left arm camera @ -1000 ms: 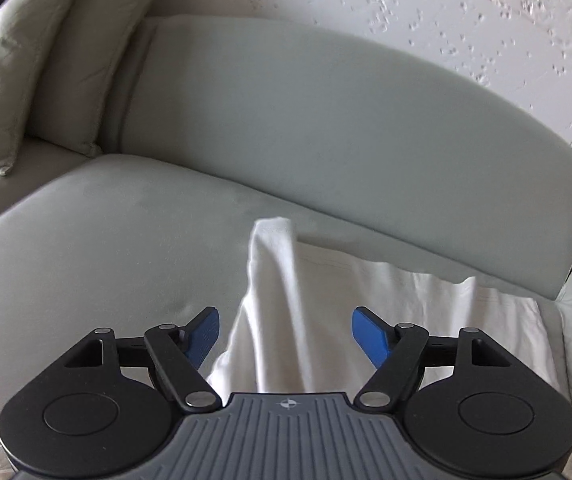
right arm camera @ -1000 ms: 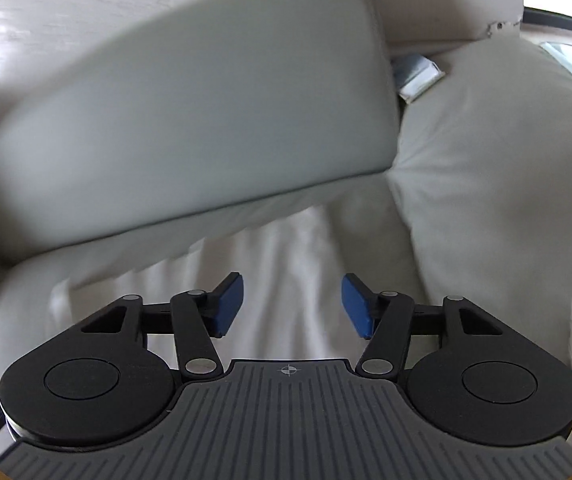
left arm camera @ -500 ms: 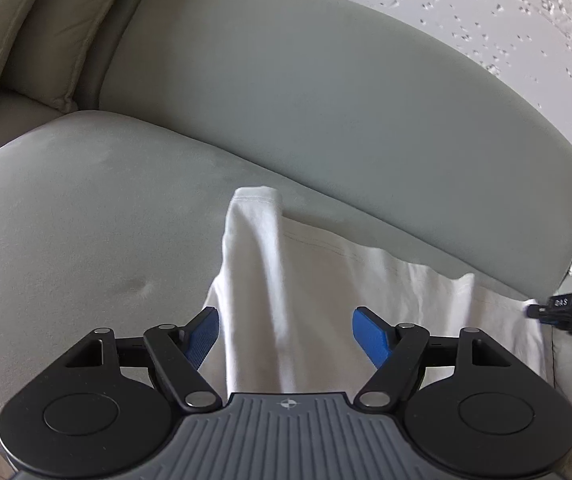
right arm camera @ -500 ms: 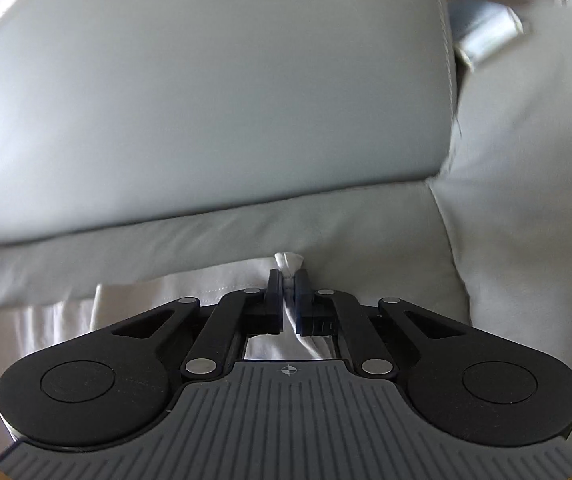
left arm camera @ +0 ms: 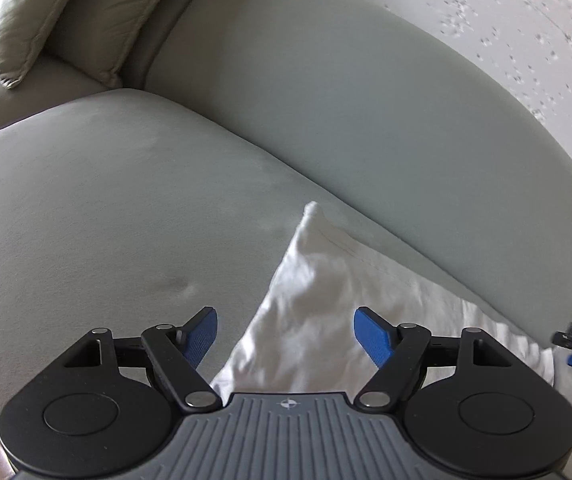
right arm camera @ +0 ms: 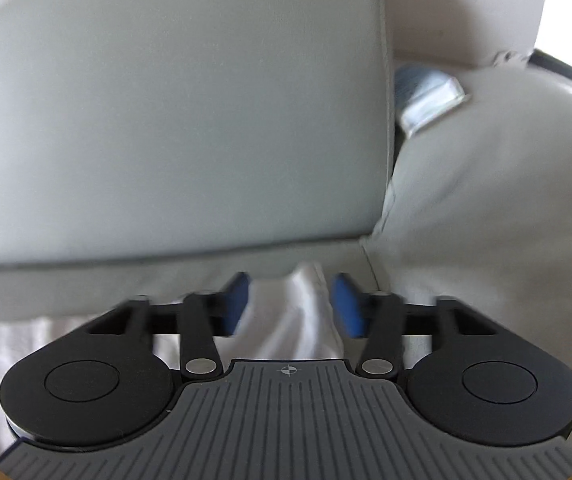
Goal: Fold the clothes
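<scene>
The left gripper [left arm camera: 285, 336] is spread wide, holding nothing, with a white cloth [left arm camera: 318, 300] lying between and ahead of its blue fingers [left arm camera: 374, 338]. The right gripper [right arm camera: 291, 304] is also released, its fingers flanking a raised cloth corner. Bare sofa seat [left arm camera: 106, 208] stretches left; the backrest [right arm camera: 174, 112] rises just ahead. The cloth is wrinkled.

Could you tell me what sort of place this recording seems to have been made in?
Most likely a home living room. A grey sofa with a padded backrest fills both views, loose cushions sit at its end, and a white garment lies spread on the seat. A textured wall stands behind.
</scene>
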Demonstrator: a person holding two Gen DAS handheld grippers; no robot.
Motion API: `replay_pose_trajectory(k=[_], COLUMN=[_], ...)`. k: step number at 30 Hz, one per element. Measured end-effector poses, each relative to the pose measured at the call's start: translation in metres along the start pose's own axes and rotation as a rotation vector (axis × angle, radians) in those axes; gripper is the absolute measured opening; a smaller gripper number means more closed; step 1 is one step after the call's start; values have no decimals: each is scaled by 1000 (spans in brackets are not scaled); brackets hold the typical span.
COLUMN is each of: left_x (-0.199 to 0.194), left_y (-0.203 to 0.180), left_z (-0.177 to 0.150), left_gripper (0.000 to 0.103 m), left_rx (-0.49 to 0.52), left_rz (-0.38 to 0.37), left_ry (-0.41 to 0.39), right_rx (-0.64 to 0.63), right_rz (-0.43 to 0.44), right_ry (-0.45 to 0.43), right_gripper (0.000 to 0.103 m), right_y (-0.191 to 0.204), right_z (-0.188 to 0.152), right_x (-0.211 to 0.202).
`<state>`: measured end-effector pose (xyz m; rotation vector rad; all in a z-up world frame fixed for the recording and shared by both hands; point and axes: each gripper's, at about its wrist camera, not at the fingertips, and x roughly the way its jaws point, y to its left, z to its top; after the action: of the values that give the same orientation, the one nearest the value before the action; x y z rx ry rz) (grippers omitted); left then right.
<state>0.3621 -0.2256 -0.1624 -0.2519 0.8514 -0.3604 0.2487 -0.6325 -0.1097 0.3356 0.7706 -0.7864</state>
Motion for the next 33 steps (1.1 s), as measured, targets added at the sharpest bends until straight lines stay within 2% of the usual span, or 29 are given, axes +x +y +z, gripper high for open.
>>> replay_pose_trajectory(k=[3, 6, 8, 11, 15, 18, 22, 24, 27, 30, 33], left_x=[-2, -6, -8, -6, -8, -13, -16, -16, -12, -8, -6], left_y=[10, 27, 38, 51, 62, 63, 68, 74, 84, 95, 95], left_z=[6, 15, 18, 21, 26, 32, 44, 51, 56, 59, 54], left_gripper=[74, 74, 74, 71, 67, 69, 70, 71, 71, 71, 71], left_rx=[-41, -119, -183, -234, -286, -238, -139, -126, -162, -192, -192], left_rz=[29, 79, 106, 90, 1, -9, 127, 183, 213, 195, 179], left_ry=[-20, -46, -37, 3, 29, -5, -74, -92, -72, -28, 0], right_rx=[13, 40, 49, 35, -33, -166, -344, -397, -413, -433, -494], right_rz=[20, 104, 169, 263, 390, 414, 443, 442, 408, 368, 313], right_ry=[-63, -81, -59, 21, 112, 170, 248, 265, 271, 284, 291], right_gripper=[59, 60, 60, 60, 60, 60, 44, 43, 44, 49, 41], right_y=[2, 7, 16, 46, 96, 158, 242, 279, 318, 350, 373], right_z=[-3, -6, -2, -6, -7, -16, -28, -34, -39, -47, -61], right_x=[-34, -65, -79, -98, -128, -119, -108, -96, -73, -53, -46])
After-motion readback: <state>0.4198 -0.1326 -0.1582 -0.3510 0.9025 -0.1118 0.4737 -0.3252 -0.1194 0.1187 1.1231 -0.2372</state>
